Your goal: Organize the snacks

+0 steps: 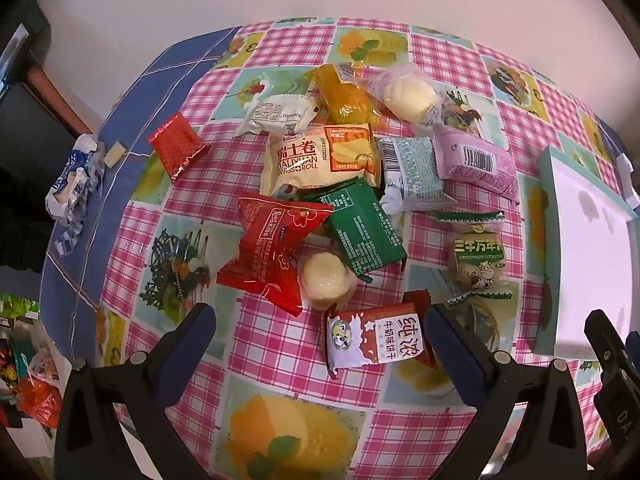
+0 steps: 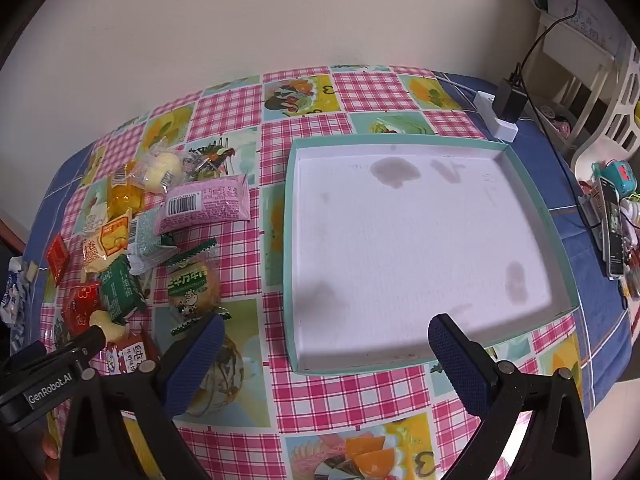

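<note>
A heap of wrapped snacks lies on the checked tablecloth: a red packet (image 1: 276, 248), a green packet (image 1: 364, 228), a cream Swiss roll packet (image 1: 320, 160), a pink packet (image 1: 472, 156) and several more. My left gripper (image 1: 320, 332) hangs open above the heap's near edge, with a brown milk-biscuit packet (image 1: 376, 340) lying below, between its fingers and untouched. To the right stands a shallow tray (image 2: 289, 240) with a teal rim and a stained white floor, nothing in it. My right gripper (image 2: 326, 332) is open over the tray's near edge and holds nothing.
A crumpled blue and white wrapper (image 1: 72, 188) lies at the table's left edge. Right of the tray are a white power strip with a black charger (image 2: 504, 112), a phone (image 2: 614, 236) and small clutter. A wall runs behind the table.
</note>
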`<state>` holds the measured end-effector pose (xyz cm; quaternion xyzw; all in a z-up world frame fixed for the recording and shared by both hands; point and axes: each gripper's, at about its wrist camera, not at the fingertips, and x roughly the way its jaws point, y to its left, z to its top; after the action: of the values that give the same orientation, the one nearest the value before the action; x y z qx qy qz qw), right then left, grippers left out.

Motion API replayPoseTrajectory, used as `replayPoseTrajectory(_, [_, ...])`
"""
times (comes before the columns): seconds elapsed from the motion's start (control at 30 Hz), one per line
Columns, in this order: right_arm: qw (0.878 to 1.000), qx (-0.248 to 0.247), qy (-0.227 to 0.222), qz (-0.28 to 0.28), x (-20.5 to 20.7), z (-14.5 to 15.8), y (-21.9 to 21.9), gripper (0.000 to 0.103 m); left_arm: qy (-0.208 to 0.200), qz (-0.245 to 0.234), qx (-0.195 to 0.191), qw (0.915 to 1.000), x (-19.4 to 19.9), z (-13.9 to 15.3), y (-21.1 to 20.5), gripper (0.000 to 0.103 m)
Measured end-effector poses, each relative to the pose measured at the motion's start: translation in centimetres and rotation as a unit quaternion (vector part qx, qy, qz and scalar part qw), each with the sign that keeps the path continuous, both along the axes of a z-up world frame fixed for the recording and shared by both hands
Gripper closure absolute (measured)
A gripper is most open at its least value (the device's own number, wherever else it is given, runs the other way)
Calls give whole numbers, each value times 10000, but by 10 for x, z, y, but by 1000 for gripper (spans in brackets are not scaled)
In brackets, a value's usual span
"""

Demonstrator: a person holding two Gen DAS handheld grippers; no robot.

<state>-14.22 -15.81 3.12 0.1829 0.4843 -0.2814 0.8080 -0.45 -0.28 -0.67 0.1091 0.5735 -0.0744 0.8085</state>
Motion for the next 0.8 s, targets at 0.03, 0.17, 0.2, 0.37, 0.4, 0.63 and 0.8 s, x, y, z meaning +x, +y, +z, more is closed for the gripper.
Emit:
replayPoseTrajectory(0.03, [10000, 0, 1, 0, 0, 0, 0, 0, 8, -4, 3, 10000, 1, 0, 0, 0])
replayPoseTrajectory(0.17, [10000, 2, 1, 1, 0, 0, 0, 0, 12, 1, 18, 10000, 1, 0, 0, 0])
replayPoseTrajectory(0.2, [10000, -1, 2, 0, 0, 0, 0, 0, 11, 2, 17, 10000, 1, 0, 0, 0])
replayPoseTrajectory(0.37, [10000, 3, 0, -2, 0, 0, 0, 0, 15, -4, 16, 10000, 1, 0, 0, 0])
replayPoseTrajectory(0.4, [10000, 1, 2, -1, 0, 0, 0, 0, 24, -4, 18, 10000, 2, 0, 0, 0])
replayPoseTrajectory(0.63, [10000, 3, 1, -1, 0, 0, 0, 0, 29, -7, 21, 10000, 2, 0, 0, 0])
replayPoseTrajectory(0.8, [10000, 5, 0, -1, 0, 0, 0, 0, 29, -6, 20, 10000, 2, 0, 1, 0])
